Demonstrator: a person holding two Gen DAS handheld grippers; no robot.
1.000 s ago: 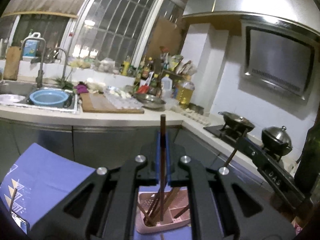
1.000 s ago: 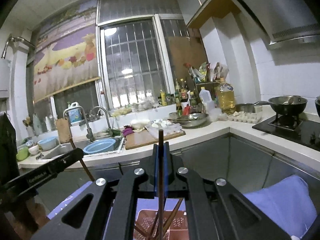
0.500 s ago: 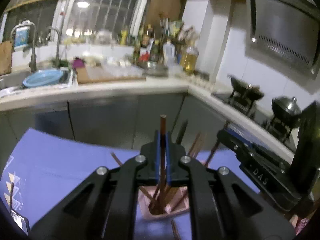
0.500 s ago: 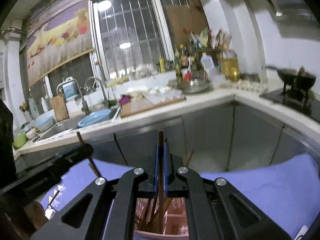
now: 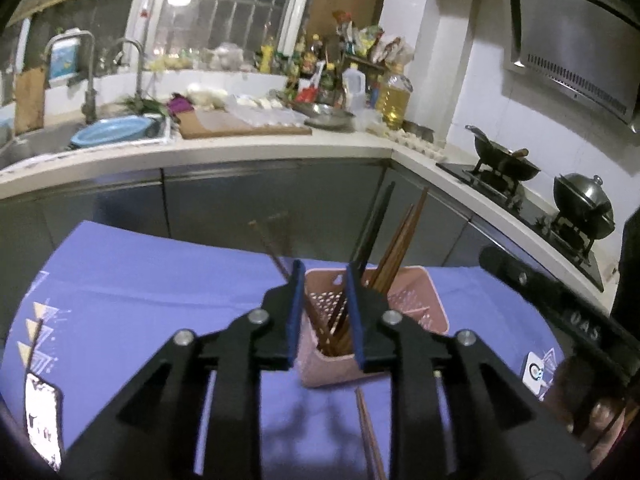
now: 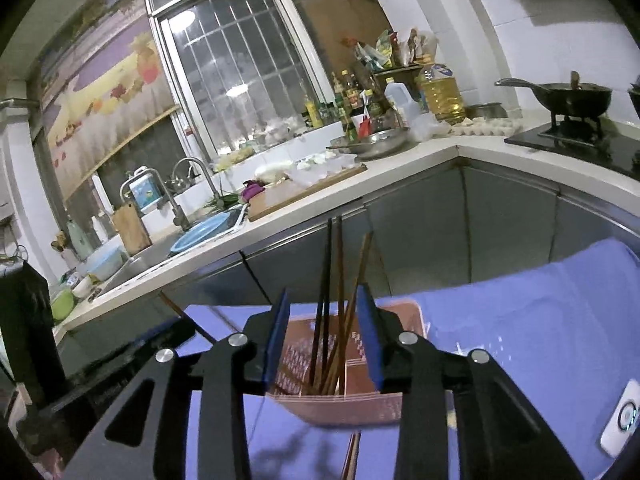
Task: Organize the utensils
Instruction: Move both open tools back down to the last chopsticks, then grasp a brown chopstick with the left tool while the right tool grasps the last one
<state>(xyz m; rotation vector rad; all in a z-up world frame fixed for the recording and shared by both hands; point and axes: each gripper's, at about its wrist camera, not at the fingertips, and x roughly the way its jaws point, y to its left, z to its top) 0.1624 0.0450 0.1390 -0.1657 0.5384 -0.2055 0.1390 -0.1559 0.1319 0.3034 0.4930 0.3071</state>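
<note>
Both tools stood released over the pink perforated plastic utensil holder (image 5: 404, 300), which sat on the table's purple cloth (image 5: 140, 280). The left tool (image 5: 322, 312) had its blue-padded fingers parted with nothing between them, and the right tool (image 6: 324, 344) was likewise spread and empty. The task's things, a bundle of long brown wooden chopsticks (image 6: 340, 320), stood upright or slightly leaning in one compartment of the holder, their tips fanning above its rim. A further pair of loose chopsticks (image 5: 370, 436) lay flat on the cloth just in front of the holder.

The sticks looked light, stiff and thin, with a smooth finish that would probably slip or roll between flat pads; a hold near the middle, across the narrow width, seemed the safest choice, and the pair on the cloth would likely need pinching low against the fabric. The holder itself appeared light enough to tip if a stick were pushed in at an angle.

On the side of the right tool, seen from the left camera, raised letters read roughly "DAS" upside down (image 5: 584, 330). No other writing was legible.
</note>
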